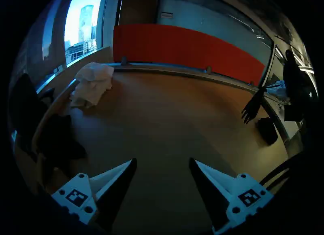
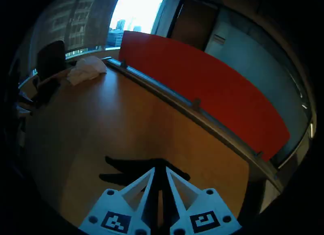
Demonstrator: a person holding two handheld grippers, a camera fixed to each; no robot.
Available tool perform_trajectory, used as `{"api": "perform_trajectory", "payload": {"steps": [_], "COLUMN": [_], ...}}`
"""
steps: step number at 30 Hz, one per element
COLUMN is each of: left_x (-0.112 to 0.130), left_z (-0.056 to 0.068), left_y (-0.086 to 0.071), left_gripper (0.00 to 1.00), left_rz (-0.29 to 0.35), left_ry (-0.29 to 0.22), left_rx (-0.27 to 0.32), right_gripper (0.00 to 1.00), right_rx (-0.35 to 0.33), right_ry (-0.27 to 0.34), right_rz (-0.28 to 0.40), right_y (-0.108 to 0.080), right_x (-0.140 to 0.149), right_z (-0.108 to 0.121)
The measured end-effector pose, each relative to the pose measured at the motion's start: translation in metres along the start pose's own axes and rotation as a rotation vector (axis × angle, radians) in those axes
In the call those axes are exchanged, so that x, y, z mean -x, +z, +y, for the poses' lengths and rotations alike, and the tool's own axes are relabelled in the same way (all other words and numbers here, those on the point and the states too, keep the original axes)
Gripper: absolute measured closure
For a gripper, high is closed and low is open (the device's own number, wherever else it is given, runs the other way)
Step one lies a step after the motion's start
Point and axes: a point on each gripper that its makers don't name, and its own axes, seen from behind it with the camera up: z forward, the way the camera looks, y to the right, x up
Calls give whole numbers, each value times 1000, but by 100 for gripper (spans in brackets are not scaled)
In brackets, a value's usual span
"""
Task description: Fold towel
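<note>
One towel (image 1: pixel 93 83), not yet folded: we log it crumpled at the desk's (image 1: pixel 170 125) far corner by the window (image 1: pixel 83 28), well apart from the left gripper (image 1: pixel 162 160), fingers spread empty, and the right gripper (image 2: pixel 160 170), fingers closed on nothing; all folding remains.

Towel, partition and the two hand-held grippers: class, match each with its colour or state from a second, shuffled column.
1 towel
2 partition
3 left hand-held gripper
4 right hand-held gripper

A fingers closed together
B red
C white, crumpled
D fingers spread apart

Pairs: 1-C, 2-B, 3-D, 4-A
</note>
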Motion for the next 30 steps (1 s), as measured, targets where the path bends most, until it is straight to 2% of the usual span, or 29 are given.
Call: {"api": "perform_trajectory", "payload": {"steps": [20,24,30], "left_x": [-7,-8,-8], "left_z": [20,24,30], "left_y": [11,13,14], "left_gripper": [5,5,5], "left_rz": [-19,-20,-27], "left_ry": [25,33,40], "left_rx": [6,11,20], "right_gripper": [96,96,96], "right_rx": [117,131,144], "right_ry": [33,48,69], "right_rz": [-100,-121,-140], "right_y": [-24,-30,-38], "right_x": [62,74,92], "right_z": [108,121,129]}}
